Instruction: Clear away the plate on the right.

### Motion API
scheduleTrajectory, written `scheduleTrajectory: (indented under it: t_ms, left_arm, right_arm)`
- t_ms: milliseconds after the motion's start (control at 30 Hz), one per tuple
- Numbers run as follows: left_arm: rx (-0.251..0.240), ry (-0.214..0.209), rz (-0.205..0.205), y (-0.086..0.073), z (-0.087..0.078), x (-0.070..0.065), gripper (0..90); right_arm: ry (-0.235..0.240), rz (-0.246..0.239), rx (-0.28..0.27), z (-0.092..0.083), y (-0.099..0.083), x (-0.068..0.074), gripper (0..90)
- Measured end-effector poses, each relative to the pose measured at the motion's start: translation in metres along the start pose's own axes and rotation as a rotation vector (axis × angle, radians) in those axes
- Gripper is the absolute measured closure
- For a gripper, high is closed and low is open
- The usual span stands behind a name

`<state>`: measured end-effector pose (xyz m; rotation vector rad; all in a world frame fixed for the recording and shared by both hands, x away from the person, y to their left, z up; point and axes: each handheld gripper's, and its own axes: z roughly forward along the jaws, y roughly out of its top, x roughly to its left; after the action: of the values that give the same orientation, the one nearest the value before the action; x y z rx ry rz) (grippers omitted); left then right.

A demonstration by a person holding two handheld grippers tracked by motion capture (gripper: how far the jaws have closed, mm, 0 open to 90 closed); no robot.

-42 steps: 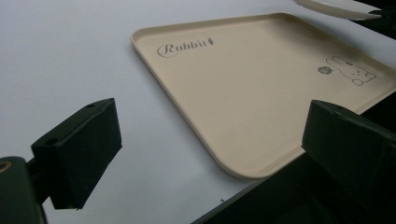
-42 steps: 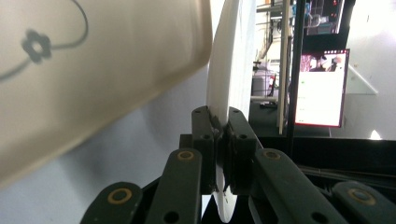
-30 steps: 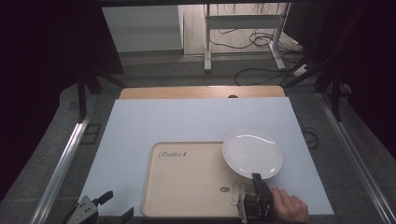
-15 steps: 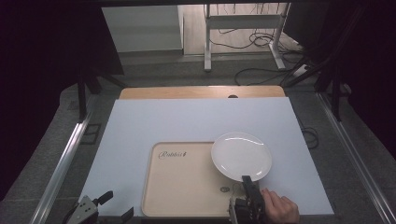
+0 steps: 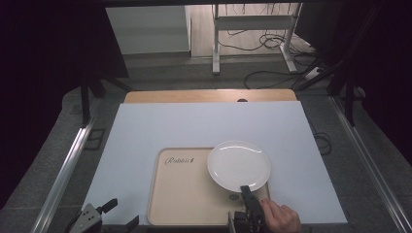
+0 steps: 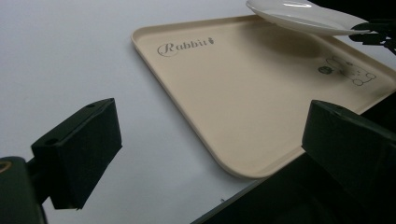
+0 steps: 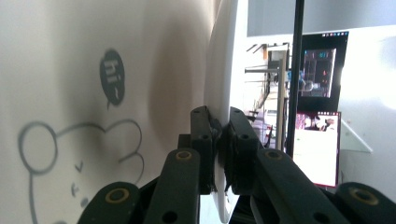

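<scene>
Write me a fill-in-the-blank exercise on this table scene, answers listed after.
1. The right claw grips the white plate by its ____.
2. The plate hangs over the beige ____.
3. The left claw has its jaws ____.
4. The tray bears the printed word ____.

Missing words: rim; tray; open; Rabbit

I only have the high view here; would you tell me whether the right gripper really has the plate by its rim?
Observer: Yes, in the right gripper view the right gripper is shut on the white plate's near rim, one pad on each face.
Operator: Thank you. Is the plate resting on the tray?
Observer: No; the left gripper view shows it lifted above the beige tray, with its shadow beneath it.
Operator: And the left gripper?
Observer: The left gripper is open, with nothing between its pads, near the tray's corner.
</scene>
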<state>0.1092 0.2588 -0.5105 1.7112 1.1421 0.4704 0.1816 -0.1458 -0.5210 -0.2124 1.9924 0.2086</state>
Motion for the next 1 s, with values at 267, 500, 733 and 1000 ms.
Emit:
scheduleTrajectory:
  t_ms: [267,500,733,1000]
  left_arm:
    - [-0.001,0.0,0.0,0.0,0.0,0.0,4.1]
    - [-0.004,0.0,-0.001,0.0,0.0,0.0,4.1]
    - [-0.005,0.0,0.001,0.0,0.0,0.0,4.1]
    - [-0.006,-0.001,0.002,0.0,-0.001,0.0,4.1]
  right_arm:
    - [-0.037,-0.037,0.01,-0.003,0.016,0.003,83.3]
    - [0.012,-0.034,-0.054,0.002,0.026,0.005,83.3]
    - [0.012,-0.045,-0.088,0.006,0.036,0.008,83.3]
    - [0.027,-0.061,-0.106,0.011,0.045,0.012,83.3]
